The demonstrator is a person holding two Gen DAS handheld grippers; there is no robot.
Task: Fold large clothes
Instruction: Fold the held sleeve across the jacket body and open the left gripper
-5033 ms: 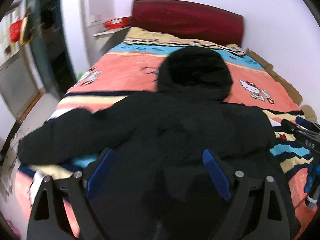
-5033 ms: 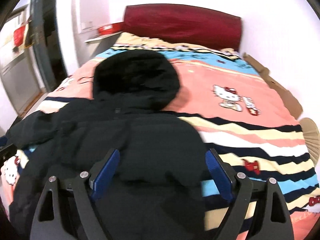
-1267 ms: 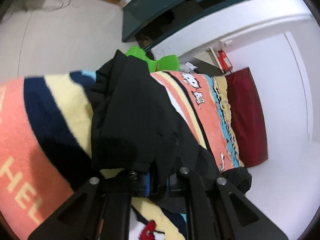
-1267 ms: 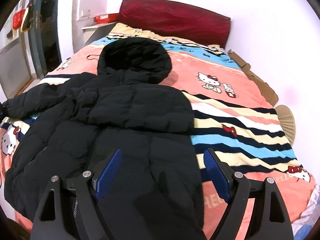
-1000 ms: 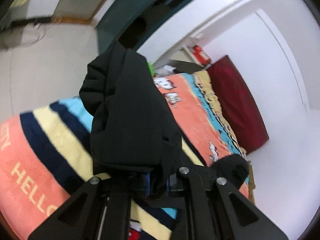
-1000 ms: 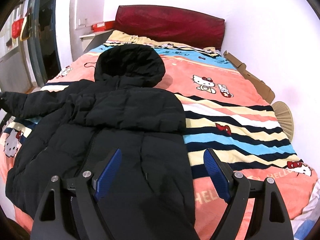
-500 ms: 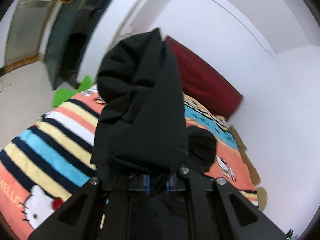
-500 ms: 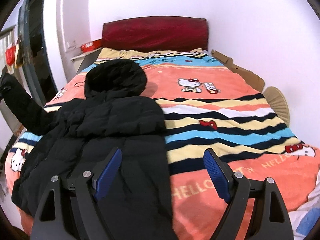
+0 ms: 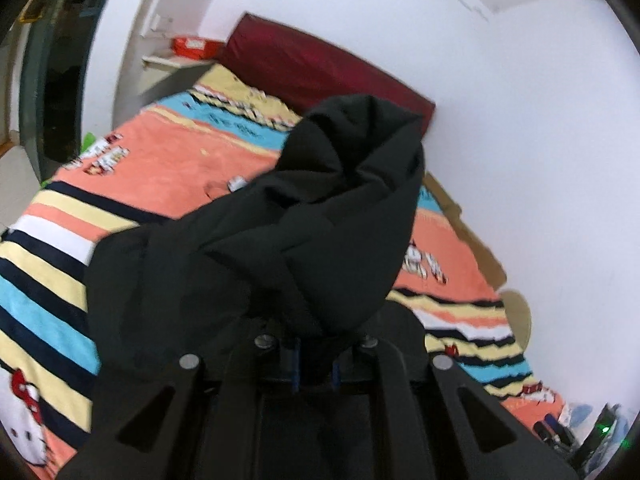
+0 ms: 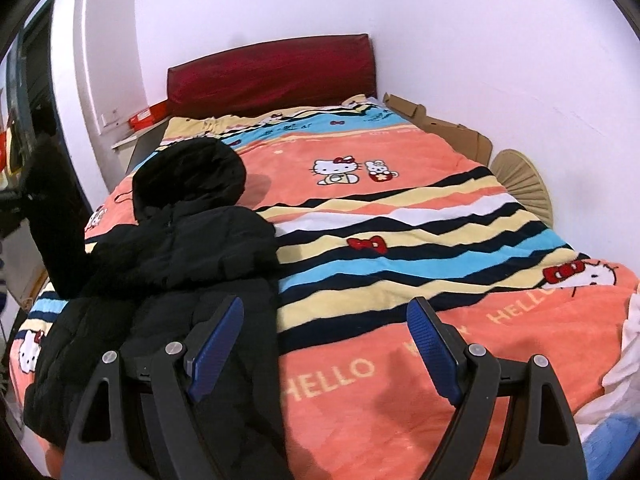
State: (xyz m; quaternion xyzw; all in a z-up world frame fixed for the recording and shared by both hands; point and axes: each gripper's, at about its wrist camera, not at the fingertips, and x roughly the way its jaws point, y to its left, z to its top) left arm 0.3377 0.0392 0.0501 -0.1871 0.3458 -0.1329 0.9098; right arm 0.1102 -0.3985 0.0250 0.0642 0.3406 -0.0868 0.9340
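A black hooded puffer jacket [image 10: 176,248] lies on the left half of the bed, hood [image 10: 188,172] toward the headboard. My left gripper [image 9: 314,364] is shut on the jacket's sleeve [image 9: 320,208] and holds it up above the bed; the raised sleeve also shows at the left edge of the right wrist view [image 10: 52,216]. My right gripper [image 10: 326,340] is open and empty, hovering over the jacket's lower hem and the blanket near the foot of the bed.
The bed has a striped Hello Kitty blanket [image 10: 400,208] and a dark red headboard [image 10: 272,72]. Cardboard [image 10: 440,124] and a woven fan [image 10: 524,184] lie between bed and right wall. A shelf with a red box [image 9: 192,44] and a dark door [image 9: 52,80] are left.
My left gripper has lifted the sleeve off the bed's left side and swung it up and inward over the jacket. My right gripper has drifted right and back, staying open.
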